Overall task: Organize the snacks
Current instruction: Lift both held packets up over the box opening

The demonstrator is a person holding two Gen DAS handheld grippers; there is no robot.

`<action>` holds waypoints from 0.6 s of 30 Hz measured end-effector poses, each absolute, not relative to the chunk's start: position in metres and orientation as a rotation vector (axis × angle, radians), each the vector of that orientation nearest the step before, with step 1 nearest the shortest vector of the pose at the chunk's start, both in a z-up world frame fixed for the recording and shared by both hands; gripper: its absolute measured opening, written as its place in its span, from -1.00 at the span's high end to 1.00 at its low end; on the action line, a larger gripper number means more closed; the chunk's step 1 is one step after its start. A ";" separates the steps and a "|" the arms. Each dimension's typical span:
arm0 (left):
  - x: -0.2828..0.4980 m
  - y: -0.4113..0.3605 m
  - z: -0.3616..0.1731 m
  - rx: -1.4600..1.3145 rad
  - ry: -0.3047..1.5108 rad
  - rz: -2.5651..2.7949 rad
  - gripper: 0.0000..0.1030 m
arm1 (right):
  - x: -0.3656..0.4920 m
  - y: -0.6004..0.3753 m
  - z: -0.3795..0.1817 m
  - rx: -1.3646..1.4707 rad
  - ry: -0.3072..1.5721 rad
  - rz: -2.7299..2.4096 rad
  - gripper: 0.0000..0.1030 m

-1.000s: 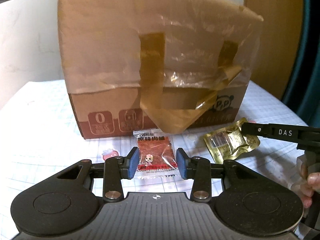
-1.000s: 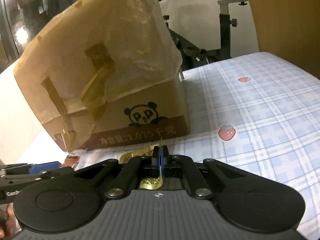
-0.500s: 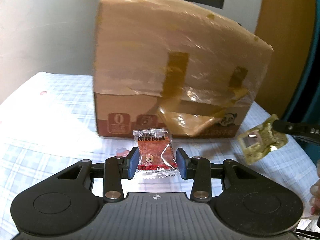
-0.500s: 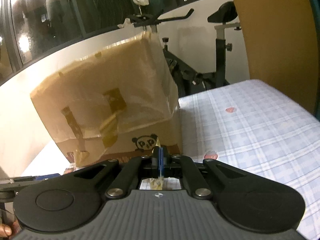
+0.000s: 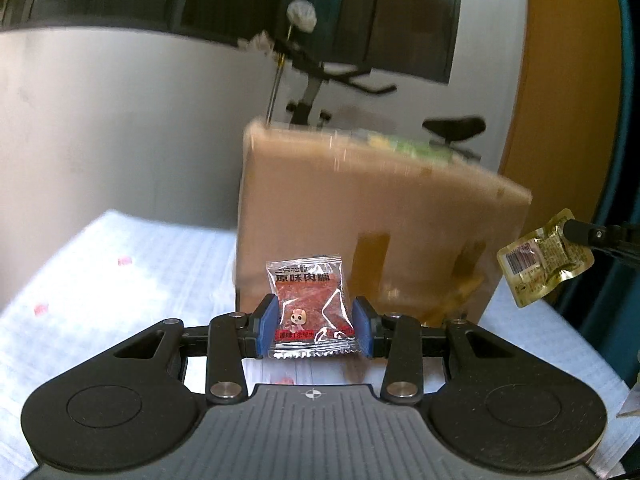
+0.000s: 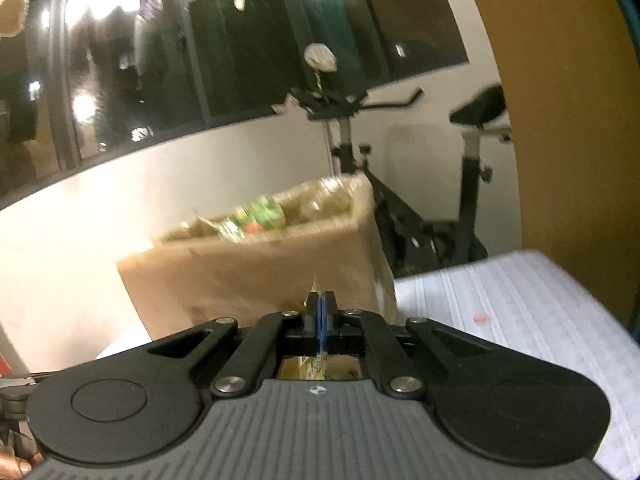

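— So, where do we stand with the snacks?

— Partway, by our reckoning. Our left gripper (image 5: pixel 313 330) has its fingers narrowed onto the red jerky packet (image 5: pixel 310 308), one blue pad on each side edge, and the packet is off the surface (image 5: pixel 100 280). Our right gripper (image 6: pixel 321 312) is pinched fully together on the thin edge of the gold packet (image 5: pixel 544 256), which hangs in the air to the right of the cardboard box (image 5: pixel 360 220).

— And the box?

— It stands open at the top on the checked cloth, with green and orange wrappers (image 6: pixel 256 220) already inside, blurred though. So some snacks look stowed; these two are not yet in.

— What's in our way?

— Mostly the near wall of the box: both packets sit lower than its rim (image 6: pixel 260 240), so we judge they must clear it first. Loose tape (image 5: pixel 372 248) hangs on that wall. Behind stands an exercise bike (image 6: pixel 400 152), well apart. Whether more snacks lie on the surface we cannot tell.
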State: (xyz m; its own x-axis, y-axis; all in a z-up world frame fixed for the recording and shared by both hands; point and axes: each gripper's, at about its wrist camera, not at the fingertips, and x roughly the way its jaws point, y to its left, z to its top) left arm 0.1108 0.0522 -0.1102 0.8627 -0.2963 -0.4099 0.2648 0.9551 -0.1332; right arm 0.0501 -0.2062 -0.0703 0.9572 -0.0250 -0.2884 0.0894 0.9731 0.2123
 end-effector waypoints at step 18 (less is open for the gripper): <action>0.191 0.034 -0.008 0.007 0.294 -0.345 0.17 | 0.119 -0.200 0.012 0.024 0.164 -0.014 0.98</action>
State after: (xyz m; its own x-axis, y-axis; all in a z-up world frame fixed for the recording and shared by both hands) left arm 0.1909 0.0340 -0.0083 0.8990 -0.3320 -0.2856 0.3340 0.9416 -0.0434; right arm 0.1191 -0.2005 0.0117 0.9864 -0.0122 -0.1638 0.0162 0.9996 0.0227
